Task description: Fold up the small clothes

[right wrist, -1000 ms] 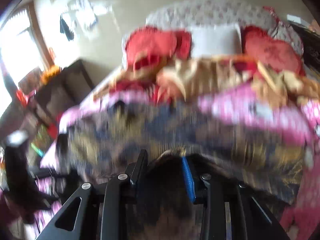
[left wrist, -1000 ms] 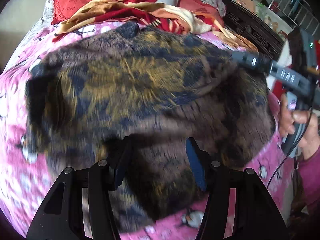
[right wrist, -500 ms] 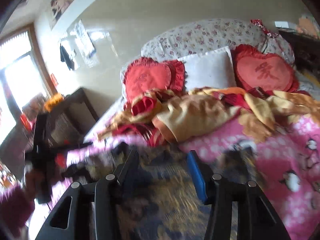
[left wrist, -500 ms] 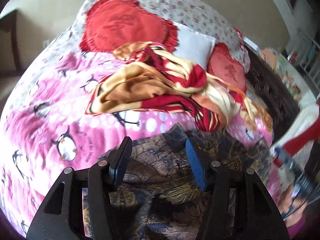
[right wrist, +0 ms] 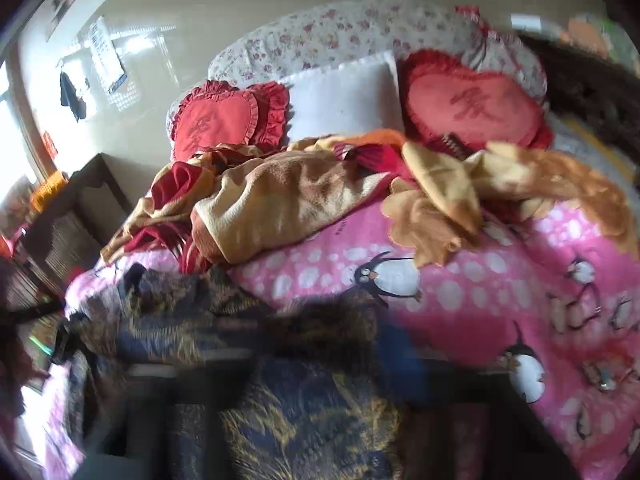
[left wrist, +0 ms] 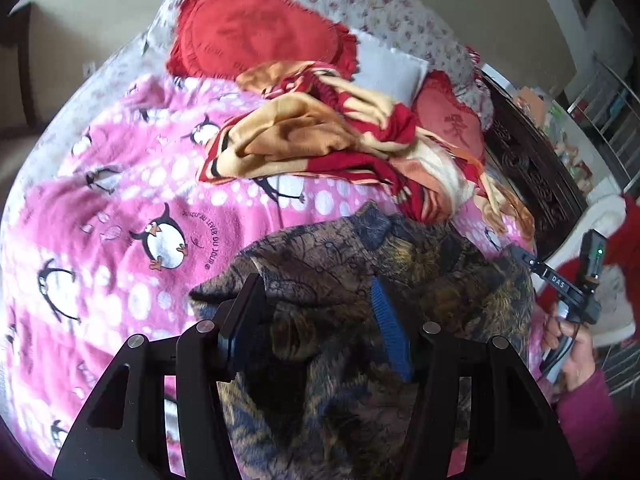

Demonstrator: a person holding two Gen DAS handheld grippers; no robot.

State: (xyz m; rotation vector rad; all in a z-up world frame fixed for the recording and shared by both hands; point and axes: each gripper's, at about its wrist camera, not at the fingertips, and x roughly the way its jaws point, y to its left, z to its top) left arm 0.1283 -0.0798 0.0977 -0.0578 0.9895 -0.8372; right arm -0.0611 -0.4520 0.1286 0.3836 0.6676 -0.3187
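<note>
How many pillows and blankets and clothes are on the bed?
Red heart pillows: 2
White pillow: 1
Blankets: 2, the pink penguin blanket and the red-and-tan blanket
Dark patterned garment: 1
Total: 6

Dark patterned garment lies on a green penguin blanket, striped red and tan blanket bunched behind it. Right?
Not quite: the penguin blanket is pink, not green, as the left wrist view shows. The dark patterned garment does lie on it, with the striped red and tan blanket bunched behind.

Cream walls (right wrist: 248, 12), bright daylight from a window (right wrist: 12, 152) on the left. Dark carved wooden furniture (left wrist: 532, 176) right beside the bed's pink penguin-print fleece blanket (left wrist: 120, 184); floral padded headboard (right wrist: 340, 32) behind.
</note>
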